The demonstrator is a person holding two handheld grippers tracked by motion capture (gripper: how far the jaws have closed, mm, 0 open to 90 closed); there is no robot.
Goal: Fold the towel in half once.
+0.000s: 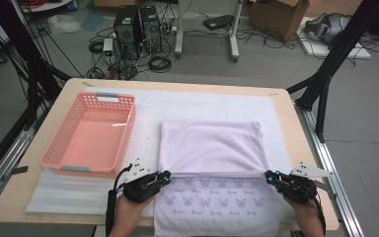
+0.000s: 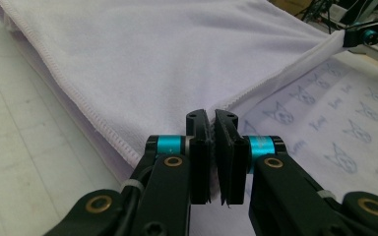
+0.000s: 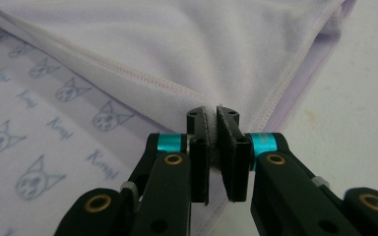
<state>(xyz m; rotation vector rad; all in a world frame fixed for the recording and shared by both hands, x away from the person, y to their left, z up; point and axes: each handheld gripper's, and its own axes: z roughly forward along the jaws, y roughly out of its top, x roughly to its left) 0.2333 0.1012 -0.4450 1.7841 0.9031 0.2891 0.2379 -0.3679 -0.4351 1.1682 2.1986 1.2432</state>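
While both pairs of tongs pinch the folded edge, the towel (image 1: 212, 148) lies flat mid-table on a white mat (image 1: 84, 192), right of an empty pink basket (image 1: 91, 133). Left gripper (image 1: 167, 177): jaws closed on the fold's left corner, cloth sandwiched between the pads. Right gripper (image 1: 271, 176): likewise clamped on the right corner. Holding both corners at once keeps the edge taut and straight, likely so the fold lands square. Cloth is pale lilac, soft and napped like microfibre, with stitched hems; the underside exposed nearest the person carries printed cat faces. Basket is rigid plastic lattice, rectangular. Table (image 1: 296, 128) is light wood with rounded corners
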